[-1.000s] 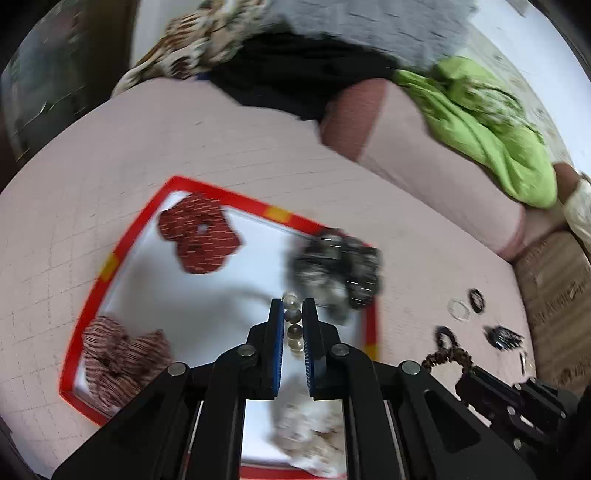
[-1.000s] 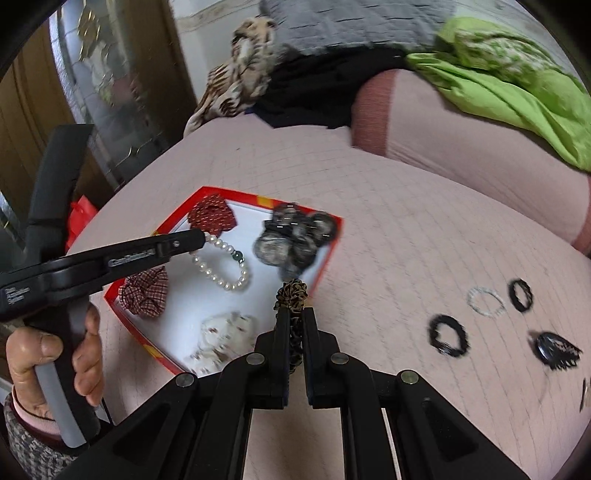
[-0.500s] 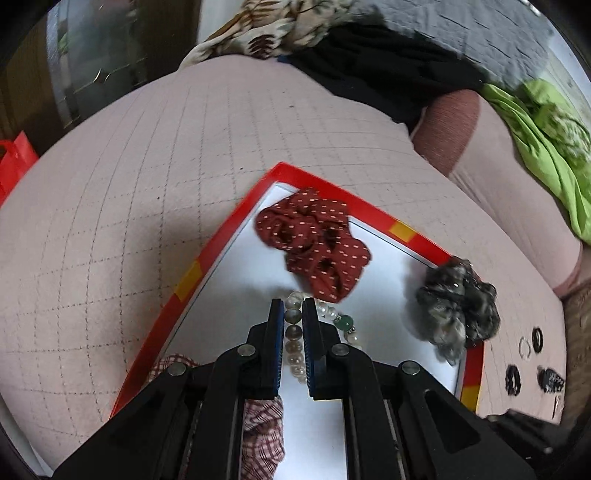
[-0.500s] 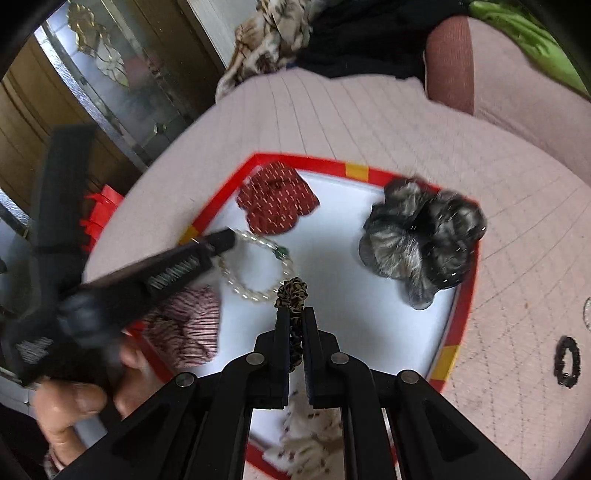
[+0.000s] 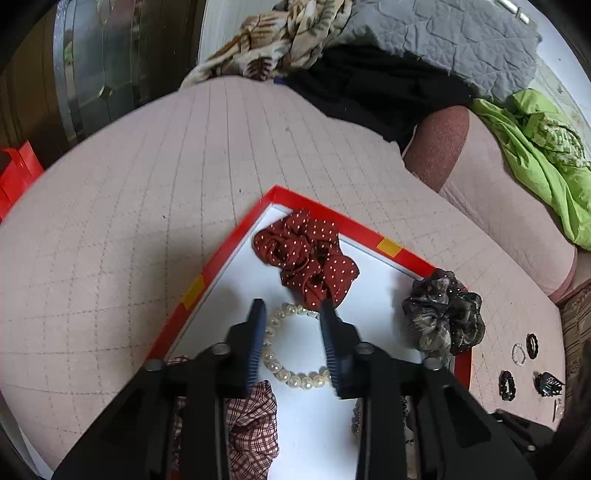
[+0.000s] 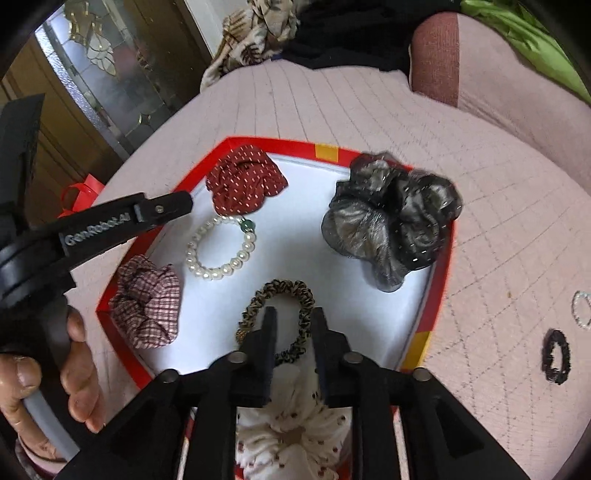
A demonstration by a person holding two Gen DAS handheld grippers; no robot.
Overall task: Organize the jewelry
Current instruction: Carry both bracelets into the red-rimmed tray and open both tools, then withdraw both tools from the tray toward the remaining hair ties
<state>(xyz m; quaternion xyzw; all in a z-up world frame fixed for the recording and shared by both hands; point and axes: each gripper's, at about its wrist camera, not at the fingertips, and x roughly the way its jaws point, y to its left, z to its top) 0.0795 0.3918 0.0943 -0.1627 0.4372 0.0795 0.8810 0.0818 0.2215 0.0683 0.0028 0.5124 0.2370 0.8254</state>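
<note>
This was a home, most likely a bedroom. A pink quilted bedspread (image 5: 155,206) stitched in squares filled most of both views. Loose clothing was heaped along the top of the frame: a leaf-print fabric (image 5: 284,33), a black garment (image 5: 369,88), a grey quilted blanket (image 5: 454,37) and, at the upper right, a bright green garment (image 5: 535,155). A wooden door with leaded decorative glass (image 6: 99,70) stood at the upper left of the right wrist view. A red-rimmed tray (image 6: 325,151) of fabric scrunchies lay on the bed in the centre
</note>
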